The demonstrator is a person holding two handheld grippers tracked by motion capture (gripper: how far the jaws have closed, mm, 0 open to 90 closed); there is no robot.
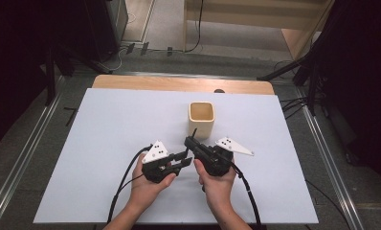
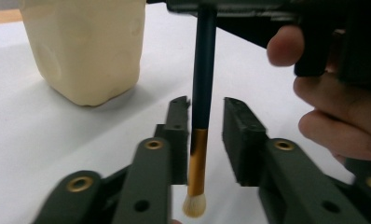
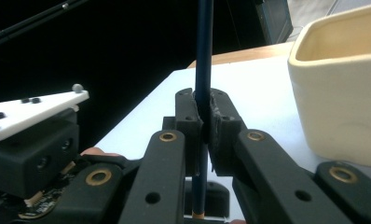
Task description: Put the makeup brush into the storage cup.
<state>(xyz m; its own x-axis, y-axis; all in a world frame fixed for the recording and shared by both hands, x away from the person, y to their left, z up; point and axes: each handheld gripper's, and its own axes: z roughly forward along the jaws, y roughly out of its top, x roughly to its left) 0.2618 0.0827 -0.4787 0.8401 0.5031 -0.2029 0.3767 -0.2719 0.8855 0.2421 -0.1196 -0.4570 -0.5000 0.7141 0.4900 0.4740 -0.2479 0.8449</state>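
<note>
While the person is keeping both hands near the front middle of the white table (image 1: 107,143) in the high view, the left gripper (image 1: 183,159) is pointing to the right and the right gripper (image 1: 191,141) is pointing to the left and a little away, so their tips are nearly meeting. A thin dark brush (image 1: 194,132) is rising from the tip of the right gripper, just in front of the cream cup (image 1: 201,119), which is standing upright behind the two grippers. Seen from the left gripper view, the left gripper (image 2: 206,140) is showing its jaws apart, and the brush (image 2: 203,84) is hanging upright between them with its golden ferrule and pale bristles at the bottom; the handle is lying close to the left jaw, but I cannot tell whether it is touching, and the other jaw is staying clear of it. The cup (image 2: 85,46) is standing on the table at the upper left, and fingers (image 2: 333,126) of the other hand are showing at the right. Seen from the right gripper view, the right gripper (image 3: 204,116) is pressing its jaws together on the dark handle of the brush (image 3: 204,56), which is passing upright through them. The cup (image 3: 337,88) is standing near at the right, apart from the jaws, and the grey plate of the left gripper (image 3: 32,114) is lying at the lower left.
</note>
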